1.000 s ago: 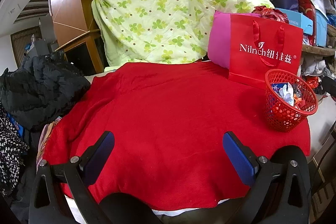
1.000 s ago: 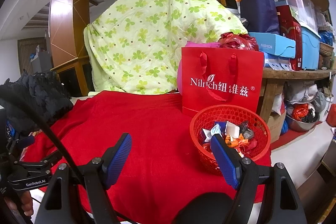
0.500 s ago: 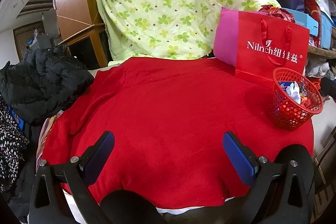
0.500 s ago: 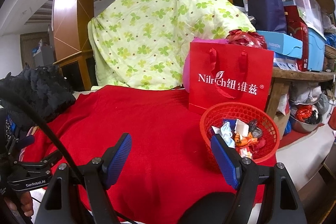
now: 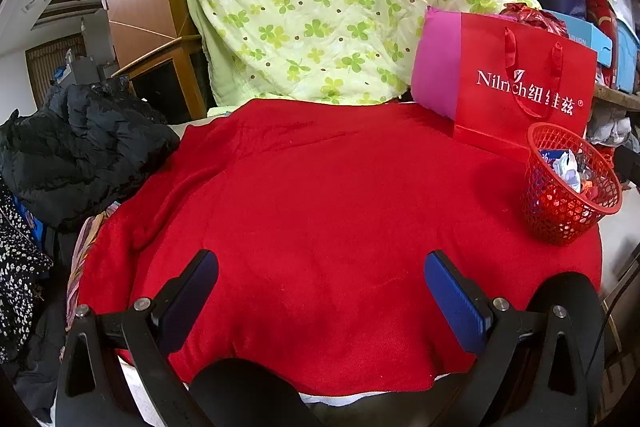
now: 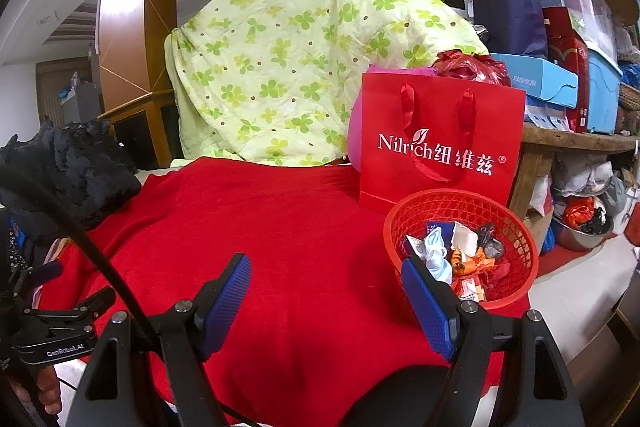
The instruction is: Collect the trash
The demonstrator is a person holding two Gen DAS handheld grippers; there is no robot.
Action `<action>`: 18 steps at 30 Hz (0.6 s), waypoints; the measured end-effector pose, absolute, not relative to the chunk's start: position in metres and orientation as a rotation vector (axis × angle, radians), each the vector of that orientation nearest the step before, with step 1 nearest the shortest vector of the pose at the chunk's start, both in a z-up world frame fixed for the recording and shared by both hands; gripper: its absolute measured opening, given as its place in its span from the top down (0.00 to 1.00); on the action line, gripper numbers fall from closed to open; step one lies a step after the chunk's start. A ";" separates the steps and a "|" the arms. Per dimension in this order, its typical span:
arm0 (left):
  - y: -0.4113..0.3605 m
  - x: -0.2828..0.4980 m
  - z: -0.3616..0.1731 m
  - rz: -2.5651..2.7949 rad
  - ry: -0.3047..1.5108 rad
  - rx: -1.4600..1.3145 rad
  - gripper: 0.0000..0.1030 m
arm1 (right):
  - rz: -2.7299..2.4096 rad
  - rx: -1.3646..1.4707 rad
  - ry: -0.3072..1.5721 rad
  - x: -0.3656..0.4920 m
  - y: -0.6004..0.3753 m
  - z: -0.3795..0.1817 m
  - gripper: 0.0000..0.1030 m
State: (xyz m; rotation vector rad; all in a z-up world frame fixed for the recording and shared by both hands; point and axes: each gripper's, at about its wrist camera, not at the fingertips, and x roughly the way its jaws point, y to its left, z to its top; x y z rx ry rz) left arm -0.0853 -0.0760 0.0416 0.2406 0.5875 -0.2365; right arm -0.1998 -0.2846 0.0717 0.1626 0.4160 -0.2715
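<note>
Both units are being held above the near edge of a surface draped in a red cloth (image 5: pixel 320 195). The left hand-held gripper (image 5: pixel 320 291) is standing released, its blue pads (image 5: pixel 452 303) wide apart with nothing but bare cloth showing between them. The right hand-held gripper (image 6: pixel 326 297) is likewise standing released and is carrying nothing; its right pad is overlapping the near rim of the red basket (image 6: pixel 516 247) in the right wrist view, though contact cannot be confirmed.

The trash (image 6: pixel 456 259), a heap of crumpled wrappers in white, pale blue, orange and dark foil, is lying inside the red basket, which is sitting upright on the cloth at the right side of the surface. No loose pieces are being seen on the cloth.

A red paper bag (image 6: pixel 440 147) with white lettering is standing just behind the basket. A green clover-print quilt (image 5: pixel 332 7) is hanging behind the surface, and a black jacket (image 5: pixel 76 155) is piled at the left edge. At the lower left of the right wrist view, fingers (image 6: pixel 50 389) are being seen below the left unit.
</note>
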 end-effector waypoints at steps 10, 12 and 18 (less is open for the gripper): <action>-0.085 -0.074 0.036 -0.244 0.604 0.252 0.01 | -0.266 0.171 0.427 -0.188 -0.290 0.066 0.22; -0.087 -0.070 0.033 -0.240 0.609 0.255 0.01 | -0.266 0.167 0.430 -0.184 -0.290 0.065 0.22; -0.090 -0.057 0.027 -0.236 0.626 0.258 0.01 | -0.266 0.151 0.444 -0.167 -0.290 0.059 0.22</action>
